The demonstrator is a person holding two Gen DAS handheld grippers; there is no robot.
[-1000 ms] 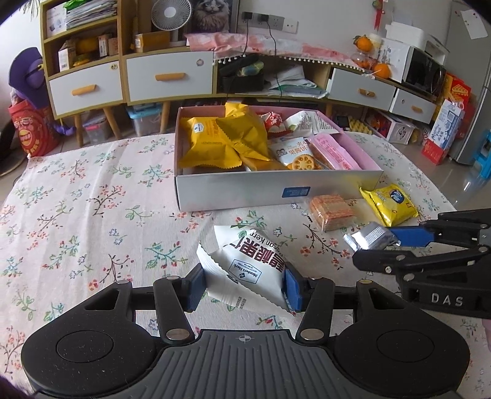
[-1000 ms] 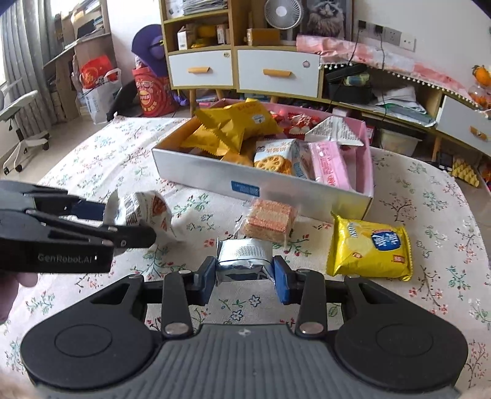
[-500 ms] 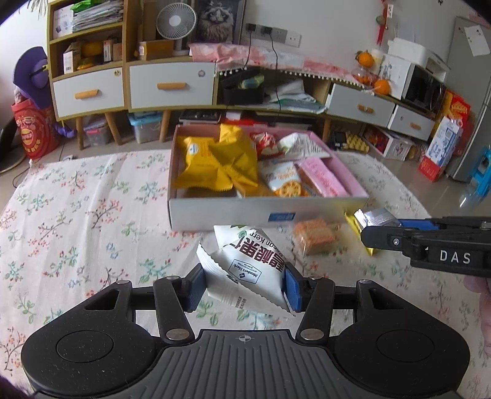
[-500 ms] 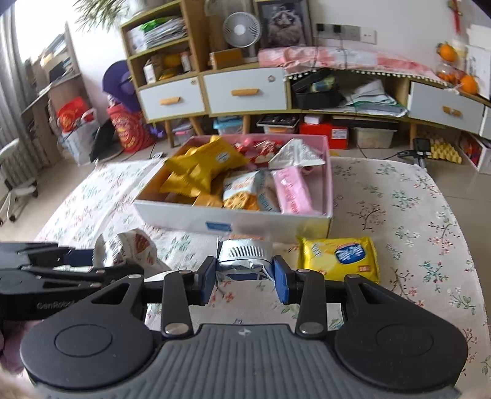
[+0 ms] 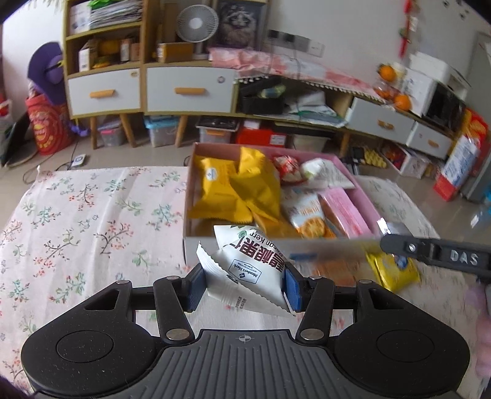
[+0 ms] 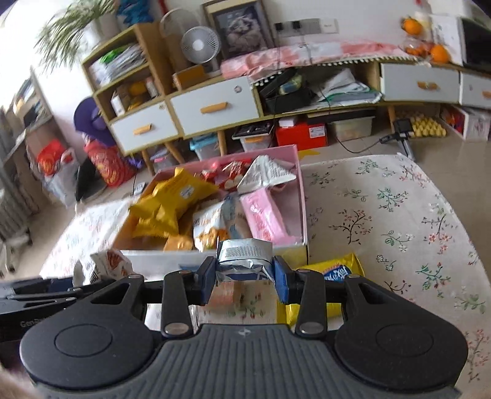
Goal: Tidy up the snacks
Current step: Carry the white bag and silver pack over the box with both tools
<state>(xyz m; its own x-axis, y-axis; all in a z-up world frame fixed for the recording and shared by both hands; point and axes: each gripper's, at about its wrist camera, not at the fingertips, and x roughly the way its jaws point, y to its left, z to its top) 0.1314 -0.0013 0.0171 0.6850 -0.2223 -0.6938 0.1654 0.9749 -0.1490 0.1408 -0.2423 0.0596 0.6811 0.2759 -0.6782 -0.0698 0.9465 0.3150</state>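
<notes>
My left gripper [image 5: 244,287] is shut on a white triangular snack packet [image 5: 248,267], held in the air just before the near wall of the pink snack box [image 5: 362,196]. My right gripper [image 6: 244,280] is shut on a silver foil packet [image 6: 244,256], held above the box's near wall [image 6: 159,259]. The box holds yellow bags [image 5: 236,187], a pink packet [image 6: 265,216] and a biscuit packet [image 5: 308,216]. A yellow packet [image 5: 391,270] and an orange wafer pack [image 6: 228,293] lie on the floral tablecloth [image 5: 92,214] in front of the box. The right gripper shows at the right edge of the left wrist view.
Behind the table stand drawer cabinets [image 5: 187,90], shelves, a small fan [image 5: 196,23] and storage bins on the floor. The tablecloth stretches bare to the left of the box and on the right side [image 6: 392,214] in the right wrist view.
Both grippers have risen and moved toward the box with their packets held. The right gripper has rolled, so its view tilts. The box now looks closer in both views.
</notes>
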